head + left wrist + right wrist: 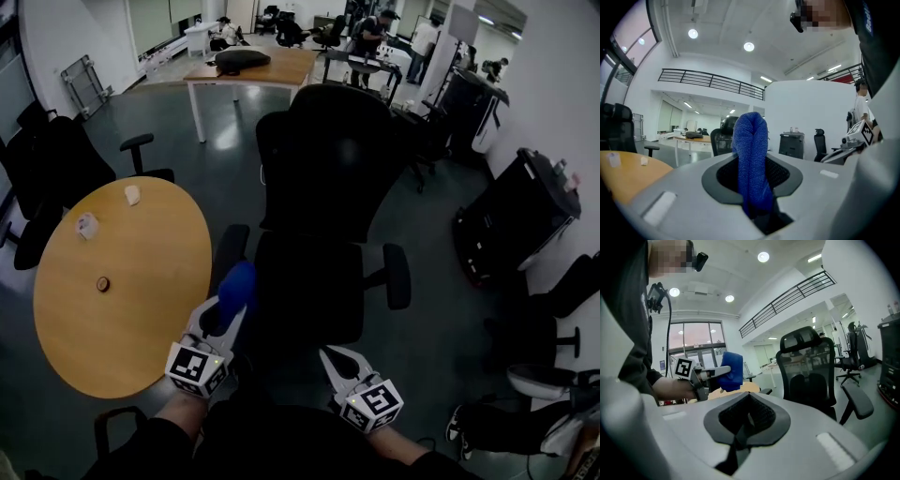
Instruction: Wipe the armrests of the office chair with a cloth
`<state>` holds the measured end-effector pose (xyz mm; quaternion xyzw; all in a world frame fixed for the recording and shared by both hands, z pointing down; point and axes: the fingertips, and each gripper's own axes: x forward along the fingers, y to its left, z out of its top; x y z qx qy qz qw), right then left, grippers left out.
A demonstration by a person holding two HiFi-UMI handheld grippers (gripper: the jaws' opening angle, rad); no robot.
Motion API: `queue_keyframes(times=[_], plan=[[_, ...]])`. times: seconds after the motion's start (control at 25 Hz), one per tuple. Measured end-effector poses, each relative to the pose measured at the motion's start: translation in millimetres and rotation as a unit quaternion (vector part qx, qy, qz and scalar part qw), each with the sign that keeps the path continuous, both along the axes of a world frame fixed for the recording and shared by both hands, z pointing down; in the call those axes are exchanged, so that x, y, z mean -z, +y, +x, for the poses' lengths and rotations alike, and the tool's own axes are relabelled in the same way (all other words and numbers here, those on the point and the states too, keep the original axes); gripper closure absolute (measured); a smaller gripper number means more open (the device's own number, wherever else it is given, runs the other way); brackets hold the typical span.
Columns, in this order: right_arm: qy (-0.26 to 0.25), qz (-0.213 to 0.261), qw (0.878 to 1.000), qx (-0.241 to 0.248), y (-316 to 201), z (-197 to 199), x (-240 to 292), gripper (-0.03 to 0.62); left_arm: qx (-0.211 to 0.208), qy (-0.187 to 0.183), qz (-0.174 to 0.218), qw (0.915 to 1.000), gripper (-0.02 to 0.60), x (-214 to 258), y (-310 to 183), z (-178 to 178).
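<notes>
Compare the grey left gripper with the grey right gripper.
The left gripper is shut on a folded blue knit cloth; the right gripper is shut on nothing. The left gripper reaches toward the black office chair's armrest; the right gripper is held further back. Both carry marker cubes.

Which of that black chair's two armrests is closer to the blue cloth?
The armrest beside the round wooden table: the blue cloth, held in the left claw, is right at its near end. The other armrest lies across the seat.
</notes>
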<state>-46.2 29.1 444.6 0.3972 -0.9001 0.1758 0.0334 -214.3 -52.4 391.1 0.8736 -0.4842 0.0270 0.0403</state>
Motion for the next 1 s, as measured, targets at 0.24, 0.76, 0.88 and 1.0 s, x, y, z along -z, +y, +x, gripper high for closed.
queue_keyframes(times=[0.24,0.76,0.88,1.0], plan=[[0.038,-0.038,0.998,0.012,-80,-85,-17,0.591,0.052,-0.018,-0.006,0.9984,0.457,-17,-122,-113],[0.110,-0.097,0.984,0.103,-138,-206,-71,0.591,-0.032,-0.091,-0.051,0.9941,0.456,-97,-264,-135],[0.117,-0.130,0.976,0.129,-139,-224,-101,0.589,-0.068,-0.143,-0.060,0.9855,0.456,-126,-282,-117],[0.118,-0.159,0.970,0.139,-144,-235,-125,0.591,-0.099,-0.198,-0.066,0.9729,0.456,-149,-292,-107]])
